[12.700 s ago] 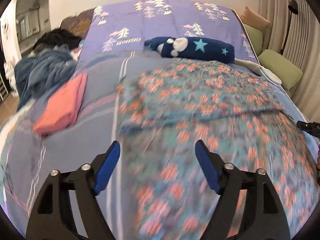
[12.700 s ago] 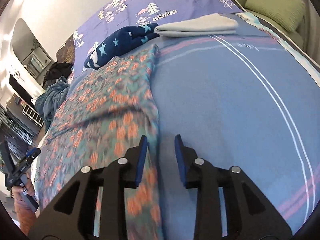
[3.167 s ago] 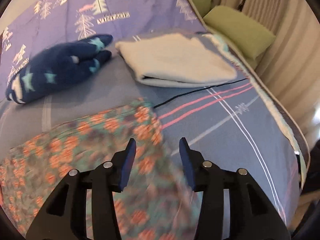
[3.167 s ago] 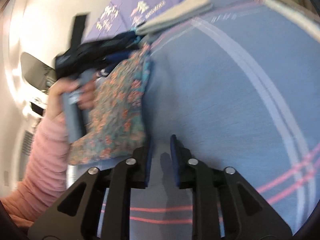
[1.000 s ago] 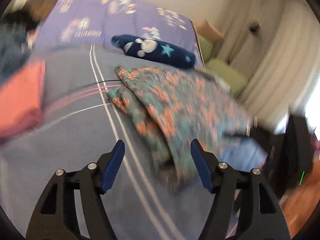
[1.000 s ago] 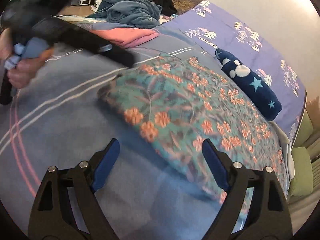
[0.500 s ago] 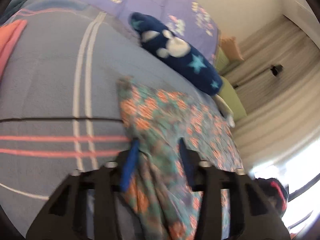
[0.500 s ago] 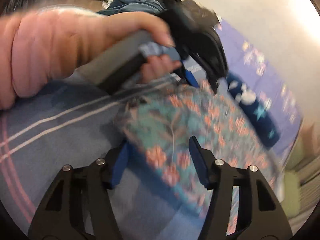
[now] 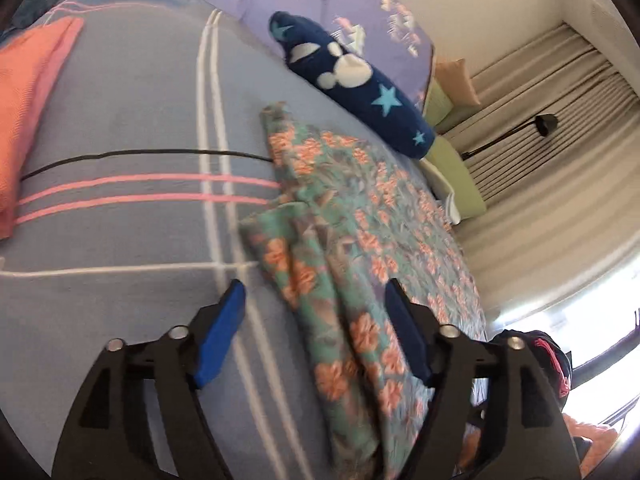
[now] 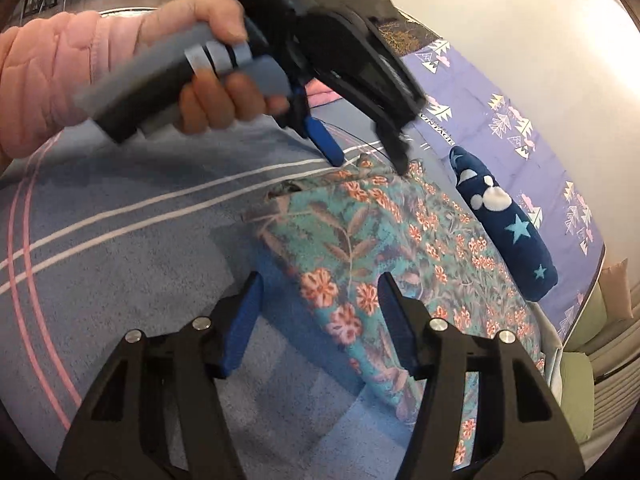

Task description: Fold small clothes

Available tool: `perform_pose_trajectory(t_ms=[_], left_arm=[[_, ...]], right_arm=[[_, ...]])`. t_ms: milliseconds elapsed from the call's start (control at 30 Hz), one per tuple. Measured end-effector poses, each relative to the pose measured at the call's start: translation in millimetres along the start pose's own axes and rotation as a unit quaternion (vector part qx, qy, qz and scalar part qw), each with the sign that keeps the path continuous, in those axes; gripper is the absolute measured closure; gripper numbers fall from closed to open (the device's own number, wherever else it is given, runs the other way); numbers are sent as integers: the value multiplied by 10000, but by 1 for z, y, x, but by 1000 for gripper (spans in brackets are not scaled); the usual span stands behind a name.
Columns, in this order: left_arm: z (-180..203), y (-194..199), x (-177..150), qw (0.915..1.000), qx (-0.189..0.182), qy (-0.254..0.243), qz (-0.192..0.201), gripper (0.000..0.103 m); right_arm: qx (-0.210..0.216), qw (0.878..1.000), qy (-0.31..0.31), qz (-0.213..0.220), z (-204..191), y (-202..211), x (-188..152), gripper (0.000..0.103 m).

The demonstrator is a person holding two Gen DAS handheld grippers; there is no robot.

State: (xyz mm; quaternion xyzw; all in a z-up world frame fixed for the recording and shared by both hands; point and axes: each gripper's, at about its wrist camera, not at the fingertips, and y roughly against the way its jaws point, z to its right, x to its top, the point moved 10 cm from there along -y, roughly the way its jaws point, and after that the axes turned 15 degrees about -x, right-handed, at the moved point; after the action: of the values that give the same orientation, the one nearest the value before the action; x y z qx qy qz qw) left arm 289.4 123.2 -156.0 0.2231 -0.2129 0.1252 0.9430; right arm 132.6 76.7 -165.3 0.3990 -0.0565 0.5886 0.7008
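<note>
Two hand-held grippers are over a blue striped bed [image 9: 120, 92]. On the far left lies a folded pink cloth [image 9: 24, 92]. A thin black cord [image 9: 140, 155] runs from it toward the flowery cloth [image 9: 360, 220], which lies folded on the middle of the bed. The left hand-held gripper [image 9: 314, 304] is spread wide, with the near edge of the flowery cloth between its fingers; it may be touching, but that part is blurry. The right hand-held gripper [image 10: 320, 300] is also spread wide around a corner of the same cloth [image 10: 360, 248]. Behind the cloth is a dark blue star blanket [image 9: 352, 80], rolled up. A green cushion [image 9: 460, 176] sits at the right.
</note>
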Motion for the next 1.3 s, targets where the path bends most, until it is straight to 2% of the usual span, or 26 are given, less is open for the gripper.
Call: perform_pose_trajectory(t_ms=[100, 133, 167, 200, 233, 267, 300, 333, 400, 467, 567, 633, 733, 800, 900, 967, 1000, 1067, 1100, 1133, 1200, 1267, 1300], left_arm=[[4, -20, 14, 9999, -104, 0, 115, 27], [4, -28, 20, 9998, -150, 12, 124, 37], [2, -35, 24, 9999, -82, 9, 104, 48], [-3, -42, 27, 10000, 17, 49, 46, 70], [-8, -46, 30, 9999, 79, 122, 21, 84], [-12, -49, 32, 9996, -26, 285, 2, 86], [-13, -49, 34, 9992, -163, 378, 9, 87], [-13, -48, 34, 9991, -180, 379, -2, 89], [-9, -44, 34, 9998, 14, 180, 17, 91], [6, -35, 34, 9997, 145, -117, 146, 92], [31, -17, 25, 9986, 126, -404, 304, 92], [35, -8, 11, 9985, 232, -404, 276, 91], [19, -4, -15, 9966, 697, -428, 68, 91], [8, -5, -21, 9970, 732, -238, 79, 90], [7, -4, -17, 9972, 663, -174, 284, 89], [7, -4, -14, 9961, 795, -221, 308, 86], [8, -4, -13, 9959, 824, -230, 297, 84], [5, -1, -7, 9955, 853, -104, 405, 68], [4, 2, -3, 9955, 796, -22, 516, 56], [1, 5, 6, 9949, 682, 150, 724, 55], [-6, 6, 16, 9935, 552, 428, 899, 55], [-17, 5, 26, 9908, 541, 675, 1041, 65], [-19, 3, 30, 9906, 554, 664, 1062, 88]], right_arm=[[-108, 9999, -19, 22, -6, -3, 8, 44], [-147, 9999, -20, 33, -7, -7, 12, 46], [-167, 9998, 6, 54, -10, -10, 17, 52], [-173, 9998, 53, 69, -12, -13, 20, 57], [-218, 9996, 146, 87, -16, -15, 23, 71], [-265, 9993, 259, 90, -20, -18, 25, 89], [-336, 9989, 311, 80, -22, -21, 27, 94], [-290, 9992, 252, 86, -21, -20, 28, 96], [34, 9998, -156, 118, -10, -8, 31, 99], [389, 9970, -658, 150, 11, 14, 37, 100], [885, 9911, -962, 251, 29, 46, 38, 99], [1171, 9888, -904, 217, 21, 55, 33, 99], [1343, 9886, -685, 9, -6, 48, 19, 99], [1409, 9865, -807, -198, -15, 40, 13, 96], [1381, 9854, -990, -109, -7, 52, 11, 85], [1196, 9883, -943, 51, 2, 62, 5, 70], [1098, 9899, -896, 91, 6, 65, -1, 68], [1090, 9901, -881, -22, 12, 60, -15, 64], [1122, 9896, -895, -98, 9, 60, -21, 64], [1133, 9892, -911, -198, 7, 58, -26, 64], [1027, 9910, -825, -218, 3, 55, -29, 63], [768, 9954, -578, -38, -5, 59, -27, 58], [643, 9971, -403, 99, -9, 63, -25, 56]])
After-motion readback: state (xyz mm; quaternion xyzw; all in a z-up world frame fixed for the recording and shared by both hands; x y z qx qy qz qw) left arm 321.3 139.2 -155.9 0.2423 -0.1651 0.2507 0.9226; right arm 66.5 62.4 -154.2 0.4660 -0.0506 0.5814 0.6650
